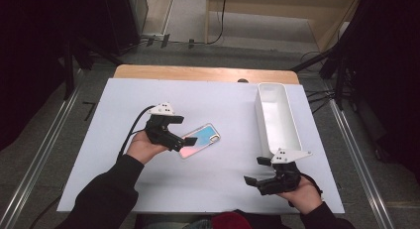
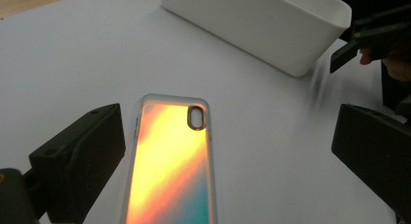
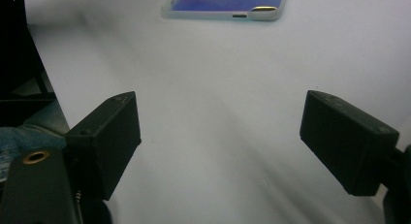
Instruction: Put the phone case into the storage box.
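High view: phone case lies flat at worktop centre, at 9 o'clock of white bin. Left gripper straddles its near end, jaws spread, not pressing. Right gripper, jaws apart and empty, idles at 5 o'clock, leaving room.

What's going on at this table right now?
A person holds a gripper in each hand over a white mat. The left gripper is at an iridescent phone case lying flat, its fingers spread wide and not pressing on it. The right gripper waits open, near a white bin standing at the right.
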The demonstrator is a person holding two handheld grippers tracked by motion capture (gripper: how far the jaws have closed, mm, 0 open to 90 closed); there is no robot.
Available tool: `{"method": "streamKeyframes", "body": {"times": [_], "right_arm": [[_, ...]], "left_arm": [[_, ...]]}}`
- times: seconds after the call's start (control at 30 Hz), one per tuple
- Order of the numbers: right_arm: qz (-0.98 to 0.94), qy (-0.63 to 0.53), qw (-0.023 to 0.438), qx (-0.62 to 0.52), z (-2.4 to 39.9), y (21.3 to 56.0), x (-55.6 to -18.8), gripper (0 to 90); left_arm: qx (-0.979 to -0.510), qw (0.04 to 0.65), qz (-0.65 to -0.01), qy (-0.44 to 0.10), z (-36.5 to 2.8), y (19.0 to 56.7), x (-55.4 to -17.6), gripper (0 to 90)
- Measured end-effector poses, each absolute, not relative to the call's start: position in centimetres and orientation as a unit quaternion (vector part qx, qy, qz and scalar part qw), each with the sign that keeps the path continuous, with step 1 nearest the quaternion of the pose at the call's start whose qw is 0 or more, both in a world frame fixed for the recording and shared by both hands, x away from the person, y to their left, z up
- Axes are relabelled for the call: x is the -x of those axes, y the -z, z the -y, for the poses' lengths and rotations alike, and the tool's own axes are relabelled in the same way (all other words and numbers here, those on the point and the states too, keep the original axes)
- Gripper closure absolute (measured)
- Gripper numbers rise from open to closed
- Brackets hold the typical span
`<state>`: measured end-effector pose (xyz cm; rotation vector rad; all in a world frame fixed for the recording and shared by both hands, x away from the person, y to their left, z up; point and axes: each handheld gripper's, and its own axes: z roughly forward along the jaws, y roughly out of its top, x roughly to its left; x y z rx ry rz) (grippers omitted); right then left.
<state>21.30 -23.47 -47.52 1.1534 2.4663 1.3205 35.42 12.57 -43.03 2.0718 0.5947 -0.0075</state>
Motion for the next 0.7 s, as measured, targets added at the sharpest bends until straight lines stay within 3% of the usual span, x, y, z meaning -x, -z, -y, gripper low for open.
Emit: {"method": "streamKeyframes", "body": {"times": [0.7], "right_arm": [[-0.813,-0.436,0.056,-0.381,23.4,47.6,-21.3,13.2]], "left_arm": [[-0.86,0.445,-0.251,-0.016,-9.7,45.1,-37.5,0.0]]}}
